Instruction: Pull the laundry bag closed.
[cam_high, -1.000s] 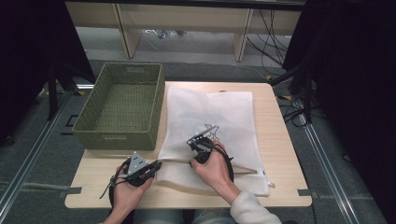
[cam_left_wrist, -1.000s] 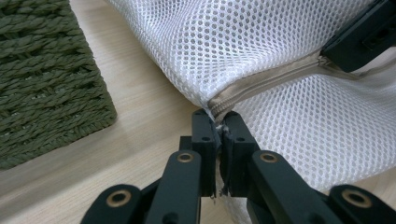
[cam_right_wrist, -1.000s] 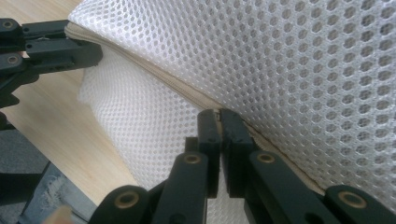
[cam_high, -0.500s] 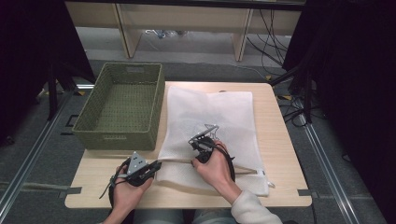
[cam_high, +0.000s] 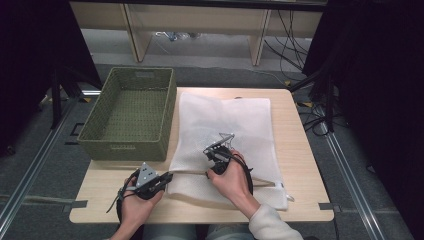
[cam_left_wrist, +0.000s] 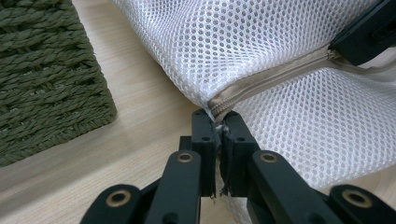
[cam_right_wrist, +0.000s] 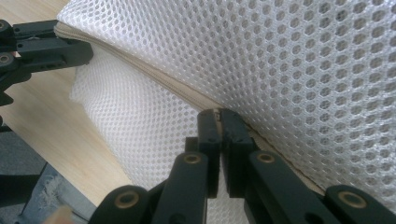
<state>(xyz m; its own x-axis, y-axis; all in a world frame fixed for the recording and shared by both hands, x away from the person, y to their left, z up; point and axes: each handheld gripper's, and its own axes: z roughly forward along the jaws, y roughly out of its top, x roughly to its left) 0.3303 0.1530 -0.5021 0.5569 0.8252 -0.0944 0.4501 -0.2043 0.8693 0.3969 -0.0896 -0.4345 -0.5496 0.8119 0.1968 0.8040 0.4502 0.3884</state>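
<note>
Nothing has moved since the earlier frames: your left gripper (cam_left_wrist: 218, 128) stays clamped on the zipper (cam_left_wrist: 271, 83) end at the mesh bag's (cam_high: 225, 125) corner, your right gripper (cam_right_wrist: 219, 122) clamped on the zipper further along. Bag lies flat on the table (cam_high: 300, 150), beside the basket (cam_high: 131, 114).

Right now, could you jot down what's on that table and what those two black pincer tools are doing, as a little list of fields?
Surface: wooden table
Main item: white mesh bag, lying flat
Bag closure: beige zipper along its near edge
Left gripper: shut on the zipper's end at the bag's corner
Right gripper: shut on the zipper farther along
Other item: green woven basket, left of the bag
Basket contents: nothing visible inside
</note>
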